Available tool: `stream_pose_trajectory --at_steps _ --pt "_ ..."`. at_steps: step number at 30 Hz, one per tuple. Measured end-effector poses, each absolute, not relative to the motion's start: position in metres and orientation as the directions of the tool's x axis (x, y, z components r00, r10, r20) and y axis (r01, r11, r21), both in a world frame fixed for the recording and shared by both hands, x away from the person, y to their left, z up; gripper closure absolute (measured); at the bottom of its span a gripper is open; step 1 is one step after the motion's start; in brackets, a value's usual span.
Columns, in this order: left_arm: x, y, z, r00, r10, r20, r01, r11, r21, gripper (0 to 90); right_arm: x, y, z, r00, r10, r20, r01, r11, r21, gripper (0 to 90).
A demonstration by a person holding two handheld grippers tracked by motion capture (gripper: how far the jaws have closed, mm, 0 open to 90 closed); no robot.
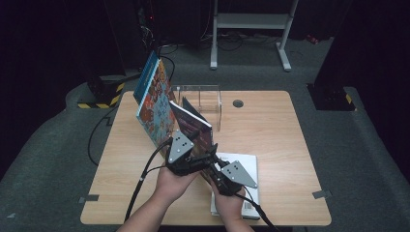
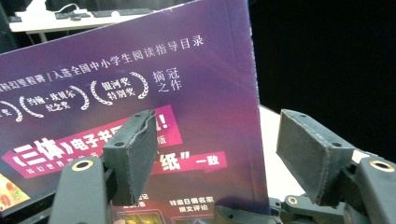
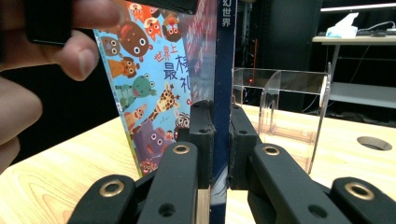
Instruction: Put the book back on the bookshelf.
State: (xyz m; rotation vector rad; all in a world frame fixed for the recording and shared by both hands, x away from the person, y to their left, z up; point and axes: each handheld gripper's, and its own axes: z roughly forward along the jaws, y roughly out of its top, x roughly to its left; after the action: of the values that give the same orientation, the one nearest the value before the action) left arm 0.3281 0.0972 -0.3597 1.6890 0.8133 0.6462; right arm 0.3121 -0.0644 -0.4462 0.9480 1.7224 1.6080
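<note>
High view – books: a purple book (image 1: 196,129) stands upright near the middle of the table (image 1: 270,145), leaning against a taller picture book (image 1: 155,104) towards the far left corner.
High view – holder: a clear acrylic stand (image 1: 210,99) sits by the far edge.
High view – flat book: a white book (image 1: 244,166) lies by the near edge.
High view – hands: left gripper (image 1: 209,155) and right gripper (image 1: 211,163) meet at the purple book's near edge.
Left gripper view: jaws spread, one pad (image 2: 133,154) in front of the purple cover (image 2: 140,88), the other pad clear beyond its edge.
Right gripper view: jaws pressed onto the purple book's spine (image 3: 222,93), pinching it upright; picture book (image 3: 149,88) behind it, stand (image 3: 289,107) to its right.
</note>
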Motion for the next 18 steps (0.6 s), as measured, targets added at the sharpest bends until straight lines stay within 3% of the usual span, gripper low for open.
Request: stream_pose_trajectory --at_steps 18 --pt "0.324 0.115 -0.369 0.577 0.817 -0.017 0.24 -0.149 0.959 29.2 0.303 -0.041 -0.448 -0.6 0.795 -0.091 0.06 0.159 0.986 80.8"
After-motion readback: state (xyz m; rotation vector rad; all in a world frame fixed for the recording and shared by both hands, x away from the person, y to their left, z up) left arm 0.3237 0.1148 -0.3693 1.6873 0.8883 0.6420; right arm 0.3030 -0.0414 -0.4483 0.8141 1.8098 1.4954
